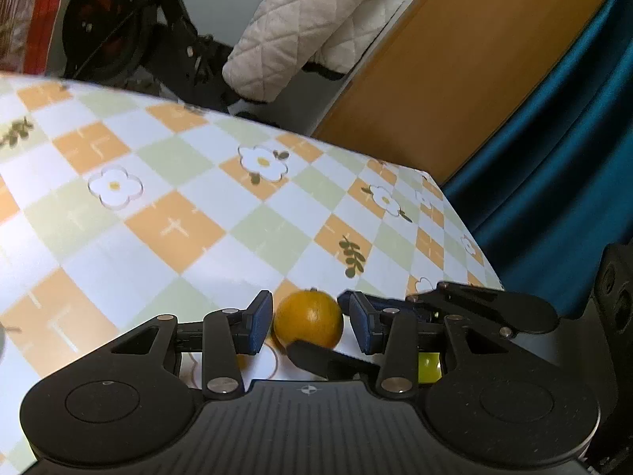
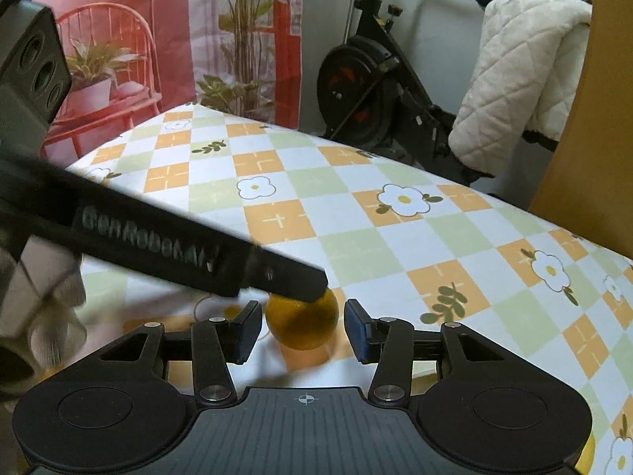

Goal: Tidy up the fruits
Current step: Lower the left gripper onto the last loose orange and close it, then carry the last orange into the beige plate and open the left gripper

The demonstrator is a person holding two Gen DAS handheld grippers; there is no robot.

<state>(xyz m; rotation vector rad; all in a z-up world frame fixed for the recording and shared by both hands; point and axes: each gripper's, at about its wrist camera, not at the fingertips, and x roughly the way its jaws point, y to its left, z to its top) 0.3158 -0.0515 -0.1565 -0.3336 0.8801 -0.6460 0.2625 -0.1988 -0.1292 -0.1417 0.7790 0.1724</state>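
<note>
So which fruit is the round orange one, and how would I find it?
Start at the table with the checked flower tablecloth. Near its front edge an orange sits on the cloth between black tongs. It is the only round, plain orange ball; the orange squares around it are flat.

Round orange fruit (image 2: 302, 326) in right wrist view: top hidden behind black finger of other tongs (image 2: 285, 275) crossing in front; touching or just above, cannot tell. White lettering on that black bar (image 2: 146, 235) blurred, not readable. Gloved hand (image 2: 51, 308) at left edge blurred, cut off. In left wrist view, small yellow-green thing (image 1: 429, 368) mostly hidden behind tong linkage, kind unclear. Dark shape (image 1: 328, 356) covers orange fruit's (image 1: 308, 322) lower edge. Checked flowered desk (image 1: 158, 213) cut off at left edge.
</note>
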